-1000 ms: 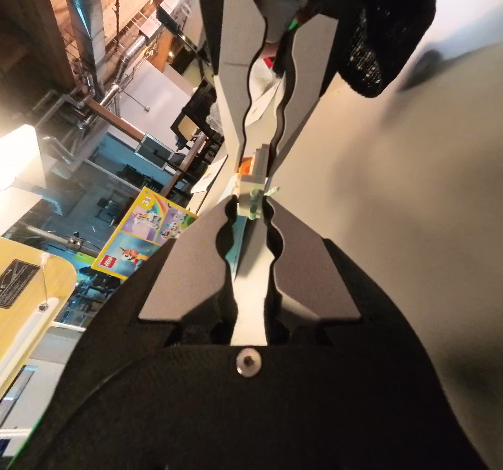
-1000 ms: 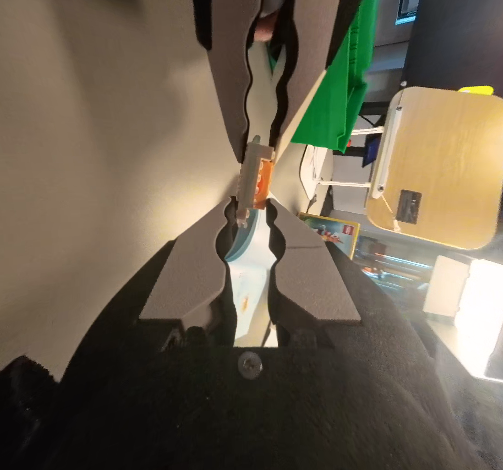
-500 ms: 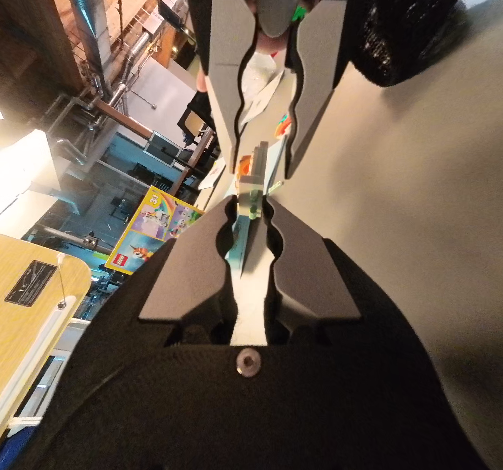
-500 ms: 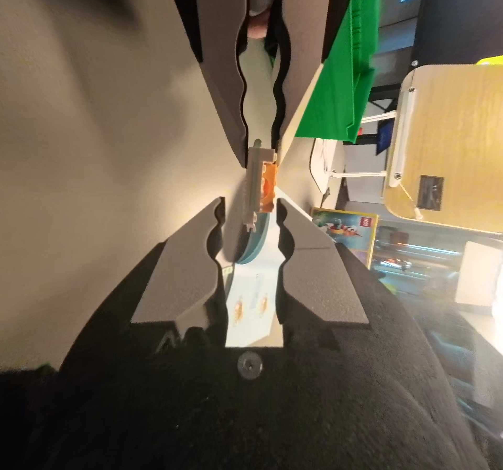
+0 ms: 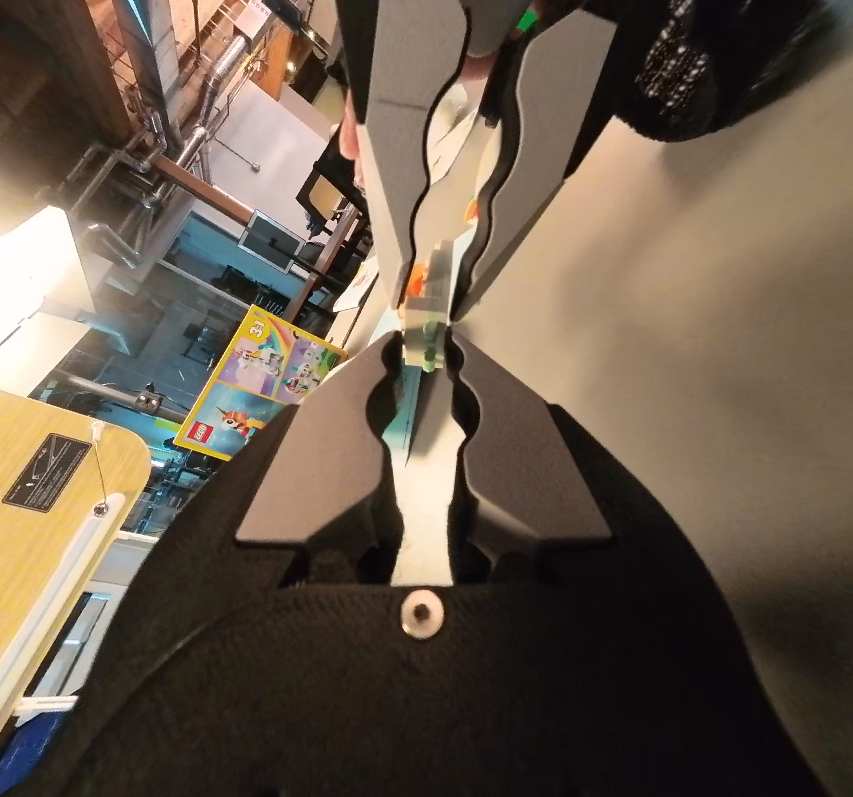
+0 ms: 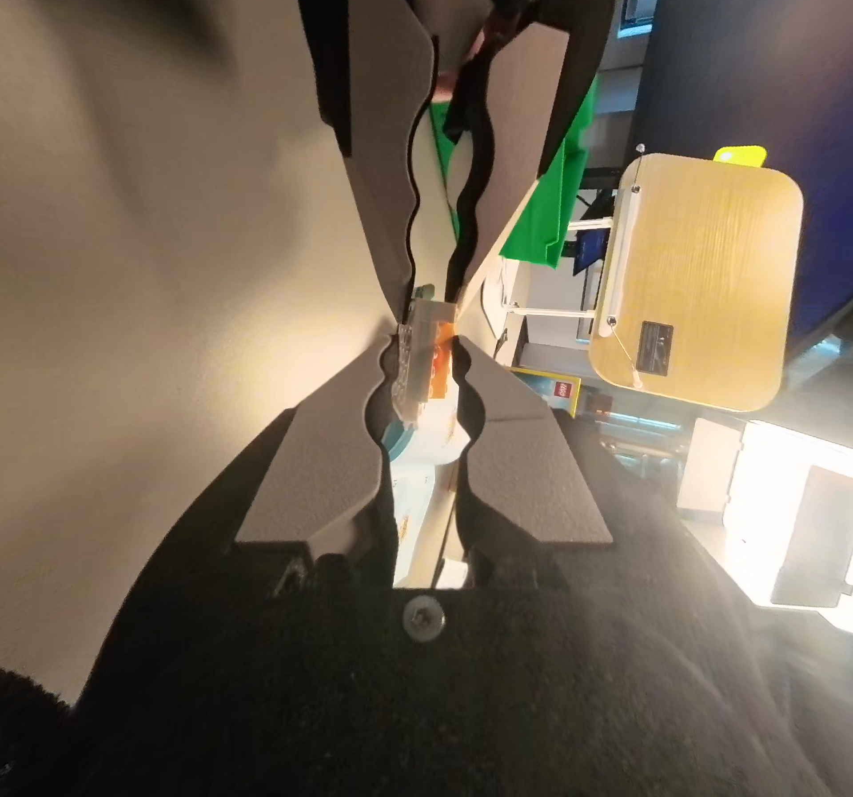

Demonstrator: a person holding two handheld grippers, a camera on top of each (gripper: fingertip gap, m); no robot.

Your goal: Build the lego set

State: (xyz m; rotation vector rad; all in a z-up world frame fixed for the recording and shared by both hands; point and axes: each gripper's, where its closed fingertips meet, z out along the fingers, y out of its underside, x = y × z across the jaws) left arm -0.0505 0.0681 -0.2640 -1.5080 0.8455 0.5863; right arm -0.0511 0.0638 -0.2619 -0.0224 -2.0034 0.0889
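your left gripper (image 5: 422, 341) and right gripper (image 6: 427, 341) meet tip to tip, both clamped on the same small lego assembly (image 5: 427, 313), grey plates with an orange brick (image 6: 441, 361), held in the air over the pale table (image 5: 692, 313); the yellow set box (image 5: 258, 387) stands at the table's far edge.

The left claw (image 5: 422, 341) has two matte grey fingers (image 5: 323, 451) with wavy, scalloped inner edges, wedge-shaped and set in a black textured body. Below the fingers sits one silver screw (image 5: 422, 625). The right claw (image 6: 424, 341) is built alike: grey scalloped fingers (image 6: 531, 465), black housing, one screw (image 6: 423, 619).
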